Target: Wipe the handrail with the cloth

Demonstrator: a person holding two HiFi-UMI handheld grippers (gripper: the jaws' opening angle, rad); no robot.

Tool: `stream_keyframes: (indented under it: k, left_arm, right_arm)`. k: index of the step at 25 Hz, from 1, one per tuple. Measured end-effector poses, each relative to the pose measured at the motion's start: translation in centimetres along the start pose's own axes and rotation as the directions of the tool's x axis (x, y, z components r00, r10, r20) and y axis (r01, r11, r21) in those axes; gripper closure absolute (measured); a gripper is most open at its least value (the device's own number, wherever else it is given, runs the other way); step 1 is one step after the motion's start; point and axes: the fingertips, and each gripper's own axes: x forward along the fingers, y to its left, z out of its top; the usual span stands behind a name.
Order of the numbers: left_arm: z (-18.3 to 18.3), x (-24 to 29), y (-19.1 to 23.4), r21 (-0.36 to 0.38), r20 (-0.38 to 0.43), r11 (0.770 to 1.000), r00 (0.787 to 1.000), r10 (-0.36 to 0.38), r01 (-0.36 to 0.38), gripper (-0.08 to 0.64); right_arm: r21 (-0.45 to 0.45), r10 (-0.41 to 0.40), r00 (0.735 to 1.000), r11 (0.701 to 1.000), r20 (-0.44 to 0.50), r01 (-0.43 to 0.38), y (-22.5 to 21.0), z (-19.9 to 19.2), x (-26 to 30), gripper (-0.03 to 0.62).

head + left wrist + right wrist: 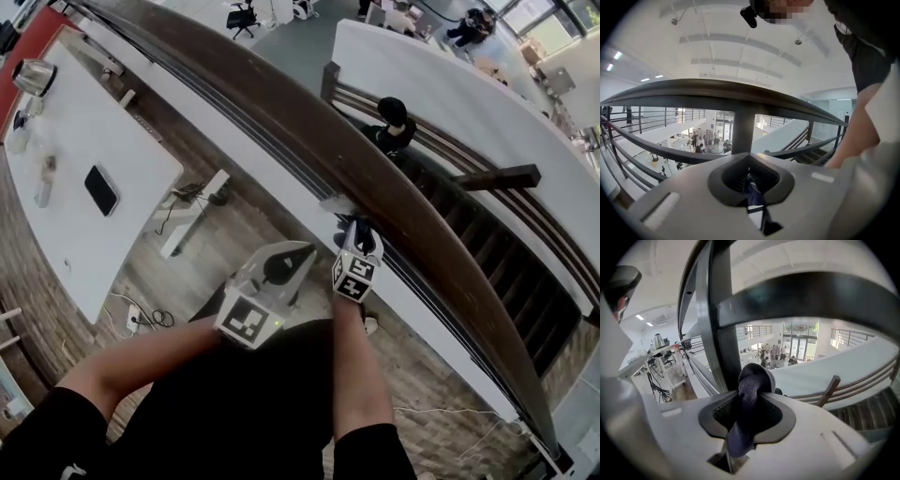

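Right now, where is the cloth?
The cloth is pinched in the right gripper, bunched up between its jaws. In the right gripper view it sits just under the handrail.

We can read no text, number, brand or sign in any view. The left cube (251,319) and the right cube (353,277) carry only black-and-white square marker patterns, with no letters or digits on them.

Two tongs (298,253) (356,231), one cloth (751,390), one handrail (281,103), one table (89,127), one phone (101,189), one kettle (35,77).
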Motion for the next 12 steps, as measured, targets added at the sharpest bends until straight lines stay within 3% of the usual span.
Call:
stream_keyframes:
  k: [4, 12]
  left_arm:
    - [-0.3, 1.4, -0.3, -0.015, 0.003, 1.0, 1.0, -0.008, 0.008, 0.56]
    - [-1.4, 1.9, -0.9, -0.038, -0.014, 0.999, 1.0, -0.012, 0.011, 0.56]
  right_arm:
    - [0.043, -0.034, 0.999, 0.998, -0.033, 0.035, -1.5, -0.8, 0.7, 0.506]
    - [0.002, -0.01, 0.999, 1.0, -0.031, 0.01, -0.4, -1.3, 1.7, 0.505]
